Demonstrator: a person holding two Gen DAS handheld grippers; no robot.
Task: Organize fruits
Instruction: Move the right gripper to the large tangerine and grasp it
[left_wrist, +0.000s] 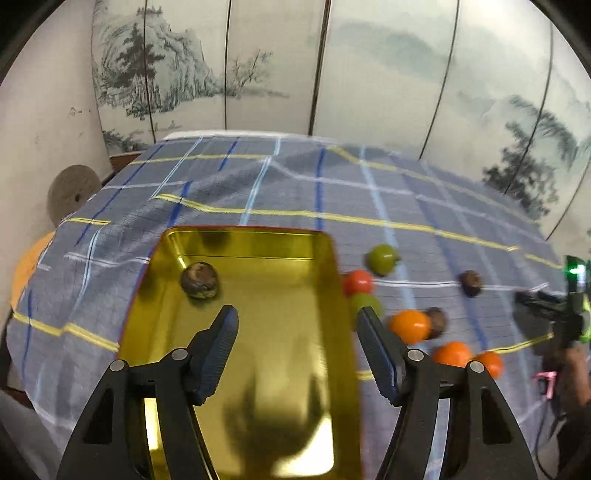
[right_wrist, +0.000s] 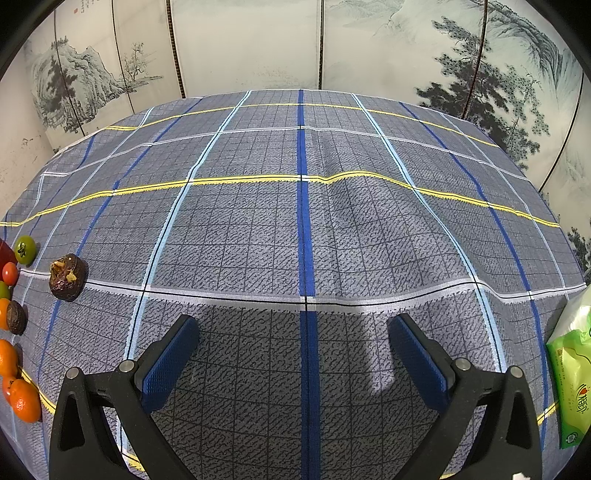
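One wrinkled dark-brown round fruit (left_wrist: 199, 280) in the shiny gold rectangular metal tin (left_wrist: 258, 243); the rest lie loose on the blue-grey checked cloth (right_wrist: 303, 229) over the counter.

Left tool (left_wrist: 299, 325) above the tin, jaws about half open, nothing between them. Brown fruit sits near the tin's far left corner. Just right of the tin: green round fruit (left_wrist: 384, 258), red-orange fruit (left_wrist: 357, 282), glossy orange fruit (left_wrist: 410, 325), second brown fruit (left_wrist: 471, 283) further right. Right tool (right_wrist: 293, 328) over bare cloth, jaws wide apart, empty. Green plastic packet (right_wrist: 570, 380) at the right edge of the right wrist view.
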